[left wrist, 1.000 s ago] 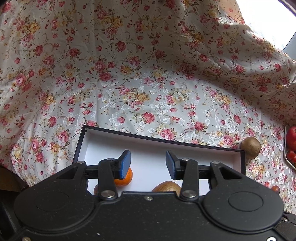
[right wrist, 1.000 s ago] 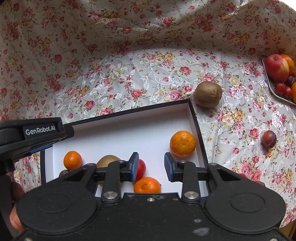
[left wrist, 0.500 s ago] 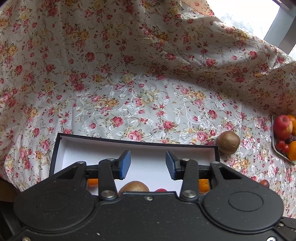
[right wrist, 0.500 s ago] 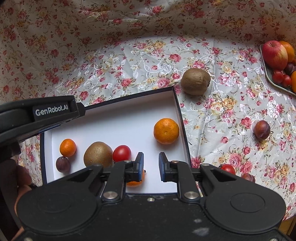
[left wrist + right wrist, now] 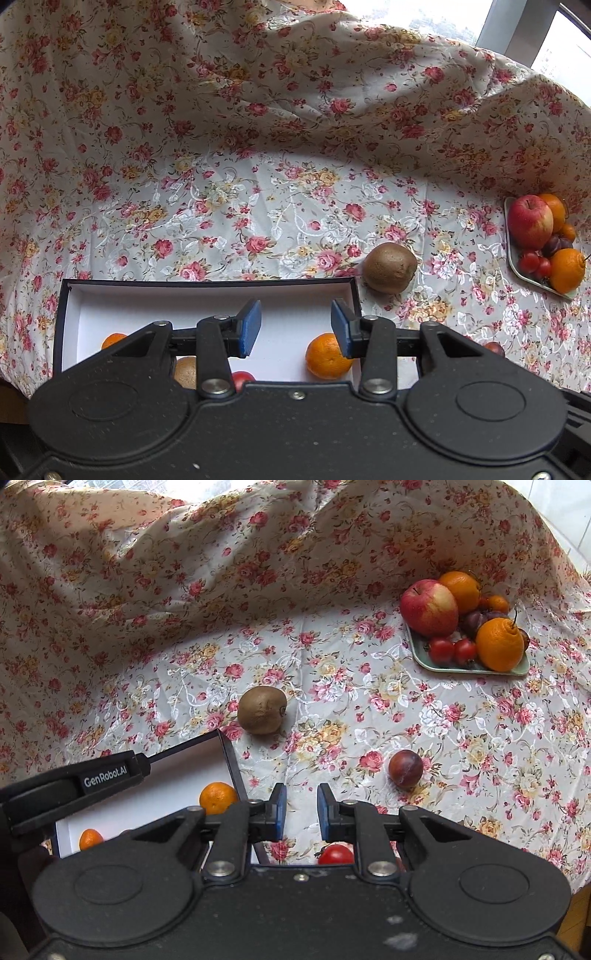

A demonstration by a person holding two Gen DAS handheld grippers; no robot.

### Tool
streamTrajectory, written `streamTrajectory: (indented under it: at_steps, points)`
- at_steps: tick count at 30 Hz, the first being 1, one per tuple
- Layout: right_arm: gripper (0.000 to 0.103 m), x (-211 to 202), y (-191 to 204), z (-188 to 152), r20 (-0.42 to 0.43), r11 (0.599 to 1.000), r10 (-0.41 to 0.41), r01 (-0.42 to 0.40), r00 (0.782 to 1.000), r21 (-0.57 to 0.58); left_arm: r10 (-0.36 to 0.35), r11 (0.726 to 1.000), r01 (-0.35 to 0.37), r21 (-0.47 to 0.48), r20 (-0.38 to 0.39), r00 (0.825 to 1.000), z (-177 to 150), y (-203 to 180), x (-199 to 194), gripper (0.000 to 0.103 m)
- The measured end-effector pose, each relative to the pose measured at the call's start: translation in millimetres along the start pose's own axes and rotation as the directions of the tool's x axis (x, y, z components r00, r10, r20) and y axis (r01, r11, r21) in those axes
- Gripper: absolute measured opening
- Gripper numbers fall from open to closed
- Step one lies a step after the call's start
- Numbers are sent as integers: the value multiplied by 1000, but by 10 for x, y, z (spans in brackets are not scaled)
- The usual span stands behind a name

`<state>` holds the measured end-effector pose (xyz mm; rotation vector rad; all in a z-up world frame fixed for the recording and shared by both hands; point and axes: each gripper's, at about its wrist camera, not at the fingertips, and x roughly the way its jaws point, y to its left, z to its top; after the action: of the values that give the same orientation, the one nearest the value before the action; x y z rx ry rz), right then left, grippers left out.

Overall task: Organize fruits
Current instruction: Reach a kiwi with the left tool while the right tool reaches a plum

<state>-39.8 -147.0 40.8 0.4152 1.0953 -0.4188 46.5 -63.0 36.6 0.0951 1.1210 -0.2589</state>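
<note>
2 kiwis (image 5: 262, 710), 2 trays (image 5: 465, 666), 1 apple (image 5: 428, 607), 2 tongs (image 5: 300, 808), approx. 6 oranges (image 5: 218, 797).

A floral cloth (image 5: 332, 686) covers the surface. On it sits a box (image 5: 207, 286). Just beside the box's far right corner lies a kiwi (image 5: 262, 710); right of the box lie a plum (image 5: 405, 768) and a tomato (image 5: 335, 853); further right is a tray (image 5: 469, 666).
</note>
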Motion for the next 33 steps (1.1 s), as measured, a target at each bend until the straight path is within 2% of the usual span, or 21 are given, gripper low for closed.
streamTrajectory:
  at_steps: [6, 14, 20, 23, 27, 33]
  points:
    - [19, 54, -314, 93, -68, 1000, -27, 27, 997, -12, -23, 999, 23, 37, -9, 1000, -8, -301, 31, 50]
    - [19, 120, -730, 90, -144, 997, 37, -26, 989, 77, -63, 994, 65, 82, -30, 998, -54, -672, 62, 50]
    - [20, -30, -935, 27, -109, 997, 51, -44, 993, 66, -84, 990, 88, 114, -42, 996, -123, -950, 86, 50]
    - [20, -69, -1093, 46, -88, 993, 53, -43, 995, 111, -98, 988, 104, 115, -59, 993, -150, -1059, 123, 50]
    - [20, -67, -1327, 74, -97, 981, 63, -44, 993, 191, -114, 986, 124, 115, -90, 989, -195, -1189, 194, 50]
    - [21, -9, -1589, 68, -147, 958, 81, -36, 986, 284, -95, 983, 113, 146, -121, 988, -278, -1342, 298, 50]
